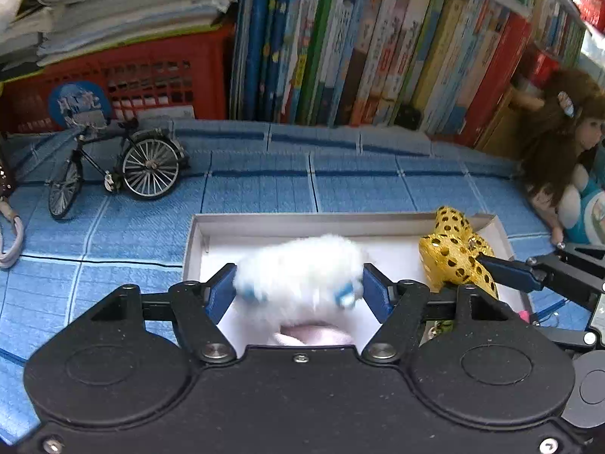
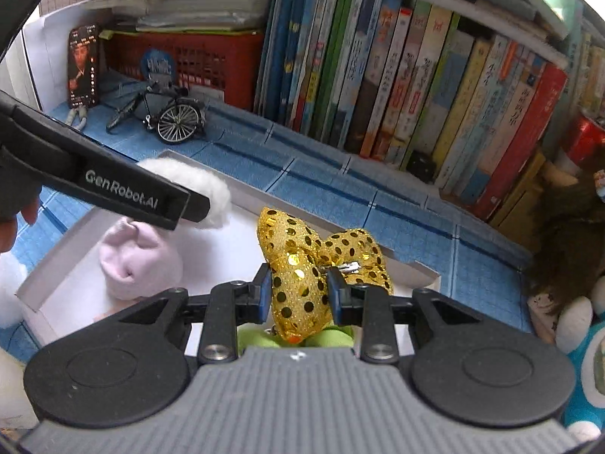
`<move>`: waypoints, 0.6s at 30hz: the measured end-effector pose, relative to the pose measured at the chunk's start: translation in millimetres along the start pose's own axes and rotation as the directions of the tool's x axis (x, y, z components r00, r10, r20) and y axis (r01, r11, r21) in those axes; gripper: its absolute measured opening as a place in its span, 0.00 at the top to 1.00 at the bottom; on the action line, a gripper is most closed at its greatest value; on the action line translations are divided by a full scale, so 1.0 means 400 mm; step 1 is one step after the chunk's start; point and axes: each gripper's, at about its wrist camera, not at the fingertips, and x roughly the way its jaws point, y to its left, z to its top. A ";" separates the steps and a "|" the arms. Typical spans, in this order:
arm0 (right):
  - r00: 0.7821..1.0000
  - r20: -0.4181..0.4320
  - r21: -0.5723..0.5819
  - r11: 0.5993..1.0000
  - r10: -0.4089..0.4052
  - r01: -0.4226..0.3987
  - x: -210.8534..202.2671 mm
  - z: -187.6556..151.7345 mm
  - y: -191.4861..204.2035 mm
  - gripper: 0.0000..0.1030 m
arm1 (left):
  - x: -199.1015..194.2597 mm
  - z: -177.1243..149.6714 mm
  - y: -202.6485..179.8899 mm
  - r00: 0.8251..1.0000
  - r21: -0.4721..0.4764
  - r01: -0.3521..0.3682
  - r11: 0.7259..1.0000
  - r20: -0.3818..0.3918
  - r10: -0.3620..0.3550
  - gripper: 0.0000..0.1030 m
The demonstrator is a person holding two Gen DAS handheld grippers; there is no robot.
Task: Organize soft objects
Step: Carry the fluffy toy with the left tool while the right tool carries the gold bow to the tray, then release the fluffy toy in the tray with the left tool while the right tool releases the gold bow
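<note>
Lettering "GenRobot.AI" legible in white on the black side of the left gripper (image 2: 177,204), seen from the right wrist view; titles on the spines of the upright books (image 1: 378,45) too blurred to read.

Left gripper (image 1: 298,289) angled steeply downward over the left half of the shallow white box (image 1: 264,220), blue pads (image 1: 223,287) spread about halfway and pressed against both flanks of the white fluffy toy (image 1: 298,268), thus grasped; pink underside of that toy (image 2: 140,261) visible low inside the box.

Right gripper (image 2: 300,295) tilted down over the right half of the box (image 2: 49,276), fingers (image 2: 264,291) drawn nearly together and clenched on the gold sequinned bow (image 2: 302,265), with a small metal clip showing at the bow's middle; green soft material just beneath, identity not discernible.

Box resting on the blue checked cloth (image 1: 264,185), near its front edge. Model bicycle (image 1: 113,170) toward the cloth's far left corner, before the red basket (image 1: 132,79); phone (image 2: 83,66) propped upright beside it. Doll (image 1: 567,140) at the right edge.
</note>
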 end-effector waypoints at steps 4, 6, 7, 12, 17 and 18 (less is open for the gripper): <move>1.000 -0.020 -0.009 1.000 0.014 -0.014 0.028 -0.002 0.006 0.66 | 0.030 -0.002 -0.004 1.000 0.008 -0.003 1.000 -0.025 0.003 0.35; 0.999 -0.026 -0.013 1.000 0.020 -0.020 0.037 -0.005 0.008 0.65 | 0.035 -0.004 -0.005 1.000 0.015 -0.004 1.000 -0.025 0.005 0.35; 0.999 -0.028 -0.012 1.000 0.023 -0.024 0.041 -0.007 0.008 0.65 | 0.035 -0.004 -0.006 1.000 0.019 -0.005 1.000 -0.025 0.005 0.35; 0.998 -0.033 0.015 0.999 0.047 -0.046 0.056 -0.009 0.002 0.64 | 0.033 -0.003 -0.005 1.000 0.017 -0.004 1.000 -0.026 0.005 0.35; 0.996 -0.049 0.058 0.995 0.081 -0.078 0.065 -0.021 -0.009 0.64 | 0.029 -0.006 -0.005 1.000 0.017 -0.004 1.000 -0.030 0.005 0.35; 0.995 -0.059 0.059 0.995 0.083 -0.080 0.065 -0.022 -0.009 0.64 | 0.028 -0.007 -0.005 0.999 0.018 -0.004 1.000 -0.032 0.005 0.35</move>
